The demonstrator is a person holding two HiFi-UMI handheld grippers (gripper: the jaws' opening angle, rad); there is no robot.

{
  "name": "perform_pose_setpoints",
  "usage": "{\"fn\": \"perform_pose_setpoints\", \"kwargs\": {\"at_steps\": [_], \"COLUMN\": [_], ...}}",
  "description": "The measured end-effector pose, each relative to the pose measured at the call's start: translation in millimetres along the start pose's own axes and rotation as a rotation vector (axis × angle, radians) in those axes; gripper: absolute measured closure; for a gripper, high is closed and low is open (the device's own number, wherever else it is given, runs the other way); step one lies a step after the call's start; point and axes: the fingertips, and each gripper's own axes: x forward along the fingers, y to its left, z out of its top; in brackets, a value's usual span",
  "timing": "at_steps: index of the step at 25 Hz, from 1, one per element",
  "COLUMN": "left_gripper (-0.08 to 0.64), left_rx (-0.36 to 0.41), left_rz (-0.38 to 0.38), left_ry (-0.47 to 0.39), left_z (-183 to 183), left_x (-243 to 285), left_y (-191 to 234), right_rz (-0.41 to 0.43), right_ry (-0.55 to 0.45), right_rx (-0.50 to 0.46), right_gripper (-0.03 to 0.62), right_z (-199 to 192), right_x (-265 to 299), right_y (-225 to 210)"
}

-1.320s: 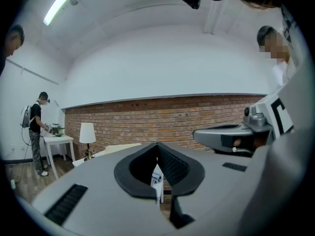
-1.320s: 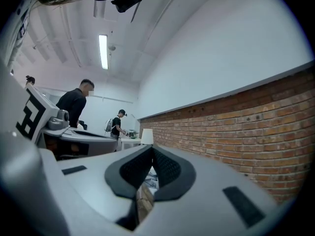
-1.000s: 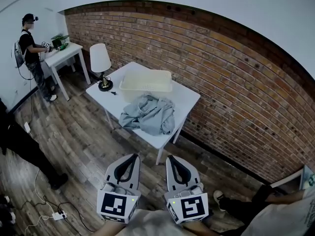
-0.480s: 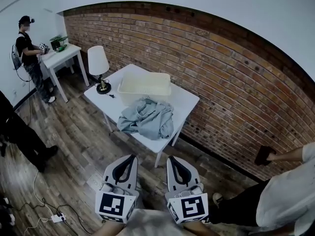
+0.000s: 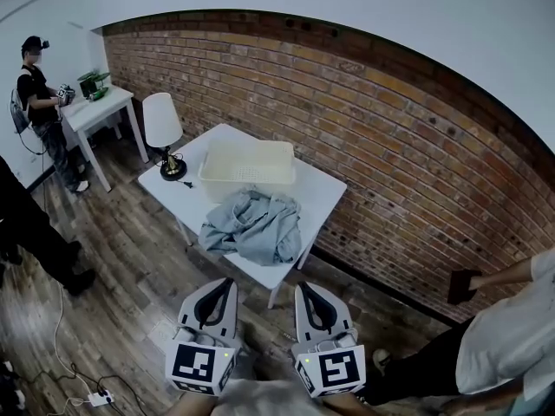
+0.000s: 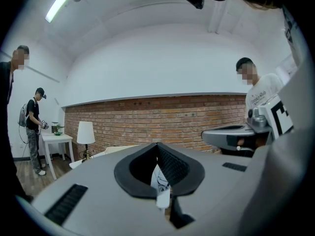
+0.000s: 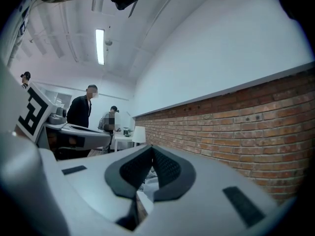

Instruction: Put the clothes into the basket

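A heap of grey-blue clothes [image 5: 251, 226] lies on the near part of a white table [image 5: 325, 187]. Behind it stands a cream plastic basket [image 5: 247, 163], which looks empty. My left gripper [image 5: 222, 285] and right gripper [image 5: 306, 290] hang side by side over the wooden floor, short of the table's near edge and apart from the clothes. Both point level toward the table. Their jaws are shut with nothing between them. In the left gripper view the left gripper [image 6: 157, 146] shows its tips together; in the right gripper view the right gripper [image 7: 151, 149] does too.
A table lamp [image 5: 161, 128] stands on the table's left corner. A brick wall [image 5: 416, 172] runs behind the table. A person [image 5: 39, 94] stands at a second white table [image 5: 95, 109] far left. Another person's legs [image 5: 30, 232] are at left, and one more person [image 5: 494, 336] at right.
Both grippers have moved forward together toward the table, which now sits nearer and lower in the head view. Their jaws stayed shut. The person at right has stood up.
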Motion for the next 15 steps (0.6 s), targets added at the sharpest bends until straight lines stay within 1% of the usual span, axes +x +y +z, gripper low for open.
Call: {"fn": "perform_pose_setpoints", "kwargs": {"at_steps": [8,15], "left_gripper": [0.551,0.551], "left_rx": [-0.004,-0.015], "left_rz": [-0.020,-0.036], "left_ry": [0.009,0.021], "left_z": [-2,-10], "left_x": [38,74], "left_y": [26,57], "right_rz": [-0.029,-0.036], "right_ry": [0.017,0.036], "right_rx": [-0.009,-0.028], "right_gripper": [0.586,0.586], "right_z": [-6,-15], "right_x": [40,83], "right_y": [-15,-17]}}
